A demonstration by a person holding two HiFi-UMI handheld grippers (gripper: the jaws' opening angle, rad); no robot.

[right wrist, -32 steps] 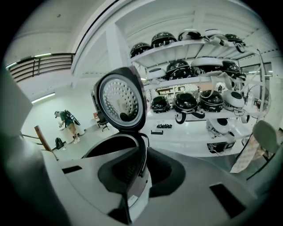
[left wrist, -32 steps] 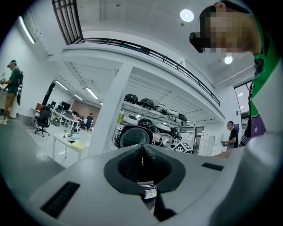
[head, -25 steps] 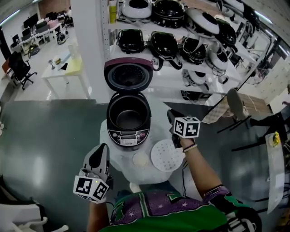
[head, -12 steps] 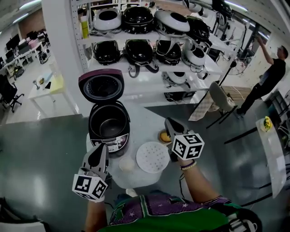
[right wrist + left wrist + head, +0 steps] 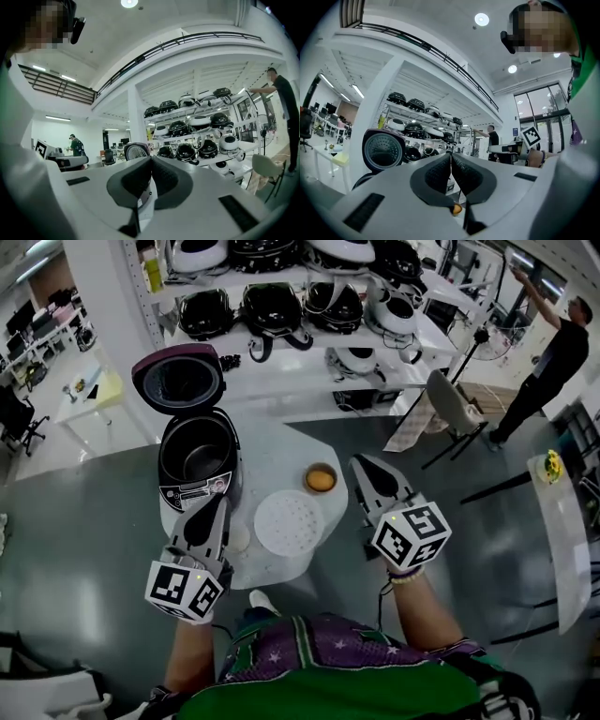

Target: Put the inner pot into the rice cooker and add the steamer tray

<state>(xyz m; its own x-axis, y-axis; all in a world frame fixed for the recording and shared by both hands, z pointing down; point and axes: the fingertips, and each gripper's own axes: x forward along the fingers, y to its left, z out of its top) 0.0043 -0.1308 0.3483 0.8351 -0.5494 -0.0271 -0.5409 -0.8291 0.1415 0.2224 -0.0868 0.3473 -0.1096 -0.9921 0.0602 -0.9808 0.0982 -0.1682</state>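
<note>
On round white table, centre: rice cooker, lid hinged up and open, inner pot seated inside. Steamer tray: white perforated disc, lying flat on the table just right of the cooker, not in it. Small bowl with orange contents stands beyond the tray. Left gripper: jaws together, empty, tip showing between the cooker's front and the tray. Right gripper: jaws just closed together, nothing between them, past the table's right rim, near the bowl, apart from the tray. Floor: dark, glossy. Behind: white shelving stocked with many more rice cookers; grey chair; person reaching up at right; white desk at left.
</note>
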